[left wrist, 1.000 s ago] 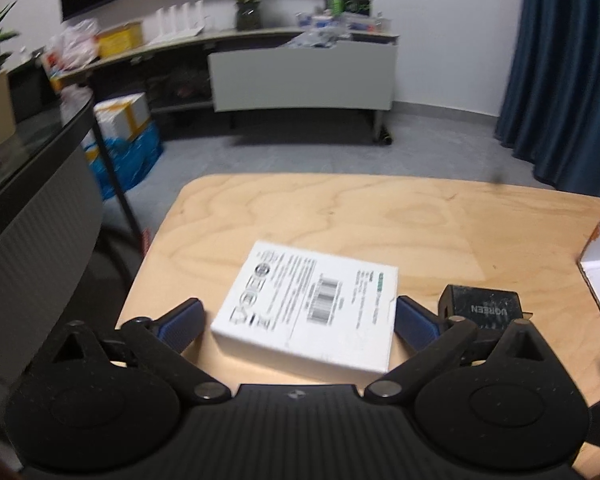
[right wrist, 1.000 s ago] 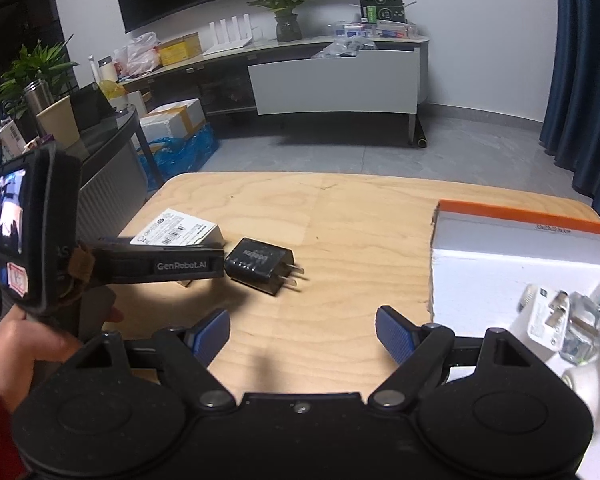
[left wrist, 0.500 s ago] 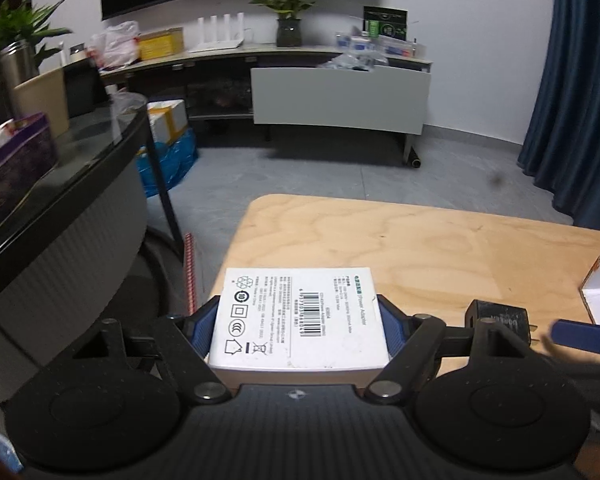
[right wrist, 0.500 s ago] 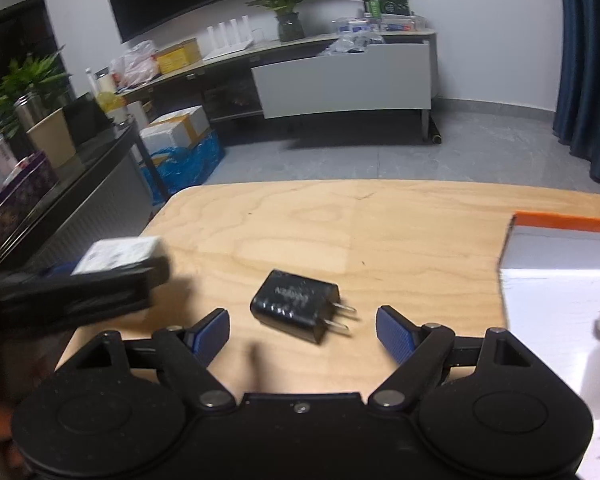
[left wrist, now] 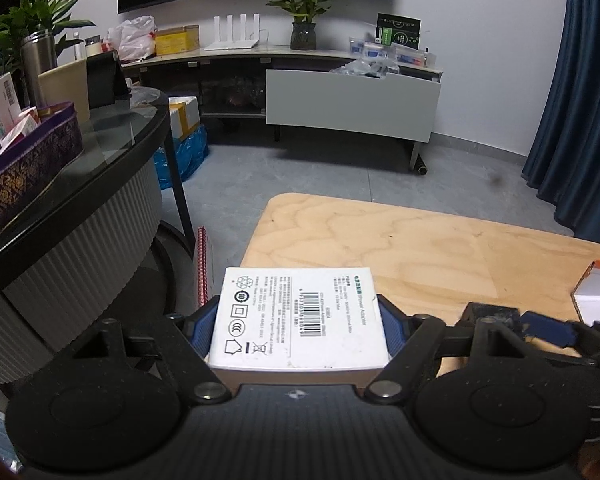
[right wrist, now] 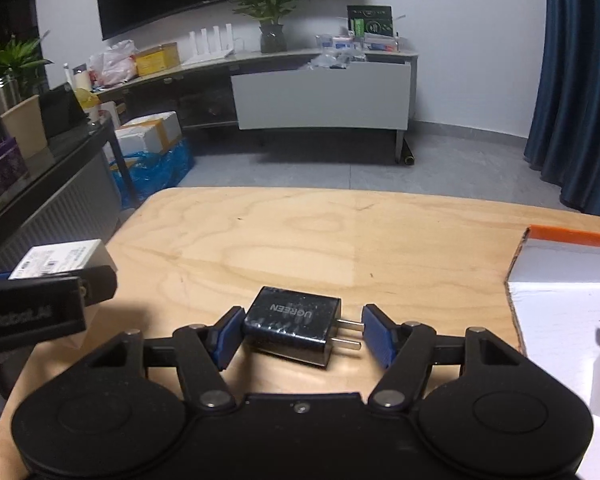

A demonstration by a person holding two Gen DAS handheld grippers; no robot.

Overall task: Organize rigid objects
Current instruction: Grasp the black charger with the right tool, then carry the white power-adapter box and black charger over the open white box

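Through the left wrist camera I see my left gripper [left wrist: 298, 322] clamped on the white box [left wrist: 298, 316], both blue pads pressed to its sides, label up, carried clear of the wooden table [left wrist: 420, 248] ahead and to its right.

Through the right wrist camera my right gripper [right wrist: 302, 336] has just been closing around the black charger [right wrist: 290, 330], which lies flat on the table between its jaws. The left pad touches its body; the right pad sits just beside the prongs, not pressing. The open carton [right wrist: 560, 296] lies off to its right.
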